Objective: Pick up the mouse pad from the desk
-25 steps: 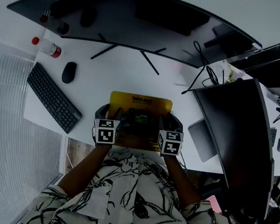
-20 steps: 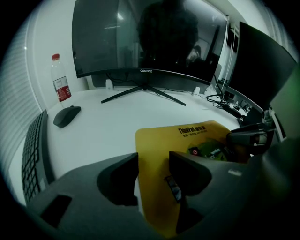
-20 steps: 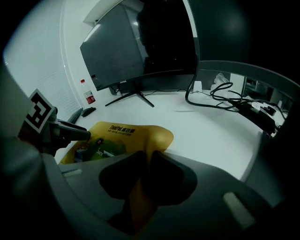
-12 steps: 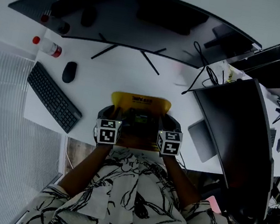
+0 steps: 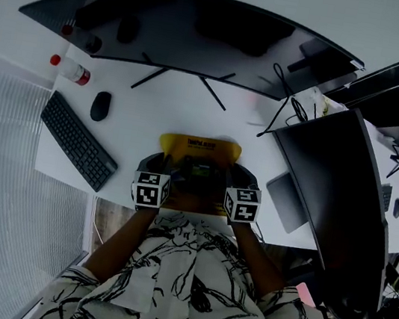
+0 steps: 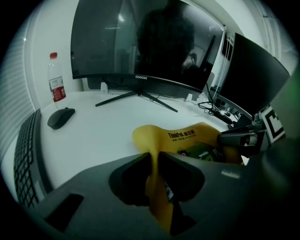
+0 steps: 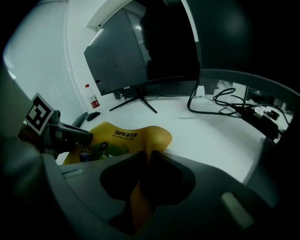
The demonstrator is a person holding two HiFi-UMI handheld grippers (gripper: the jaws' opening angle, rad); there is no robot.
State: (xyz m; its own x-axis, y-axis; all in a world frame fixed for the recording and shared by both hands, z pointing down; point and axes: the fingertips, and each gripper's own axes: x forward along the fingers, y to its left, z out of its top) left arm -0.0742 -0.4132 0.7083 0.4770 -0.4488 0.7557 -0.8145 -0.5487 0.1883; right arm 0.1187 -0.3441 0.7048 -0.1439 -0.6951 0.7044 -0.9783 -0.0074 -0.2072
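Pinching the yellow mouse pad [image 5: 200, 146] at either side, the left claw [image 6: 154, 160] and right claw [image 7: 146, 161] have just been closing on its edges. It curls upward near the white table's [image 5: 170, 108] front edge, before the curved monitor [image 5: 205, 35].

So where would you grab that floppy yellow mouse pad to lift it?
By its left and right edges, coming in from the desk's front. The mouse pad is thin and limp, so one pinch would likely let it droop. The left gripper and right gripper have just been closing and now pinch those edges; it curls between them.
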